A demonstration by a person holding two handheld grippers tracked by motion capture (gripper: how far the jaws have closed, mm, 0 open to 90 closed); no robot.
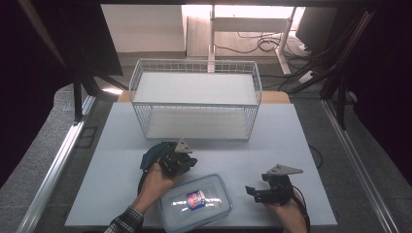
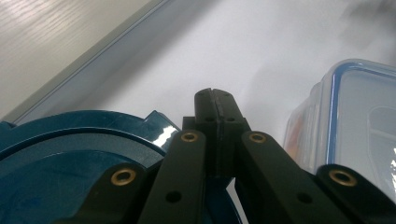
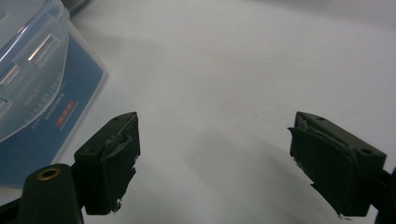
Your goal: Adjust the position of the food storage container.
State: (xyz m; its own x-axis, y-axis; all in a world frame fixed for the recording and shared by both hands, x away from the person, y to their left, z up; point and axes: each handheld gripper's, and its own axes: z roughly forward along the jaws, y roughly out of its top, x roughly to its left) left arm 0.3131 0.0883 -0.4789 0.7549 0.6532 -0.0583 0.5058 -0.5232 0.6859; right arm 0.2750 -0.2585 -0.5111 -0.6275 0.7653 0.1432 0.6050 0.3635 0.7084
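Note:
A clear plastic container [image 1: 194, 201] with a blue-sealed lid and a red-and-blue label lies at the table's front edge. My left gripper [image 1: 188, 162] sits just above its upper-left corner, jaws pressed together with nothing between them. In the left gripper view the shut tips [image 2: 215, 100] hover over the white table, with the container [image 2: 348, 121] close on the right. My right gripper [image 1: 251, 192] rests to the right of the container, apart from it, pointing toward it. Its jaws [image 3: 215, 158] stand wide open over bare table, and the container [image 3: 37, 84] lies ahead to the left.
A white wire basket shelf [image 1: 195, 99] with two levels stands at the back middle of the white table [image 1: 291, 141]. Metal rails [image 1: 58, 155] run along both sides. Cables and a desk frame [image 1: 272, 43] lie on the floor beyond.

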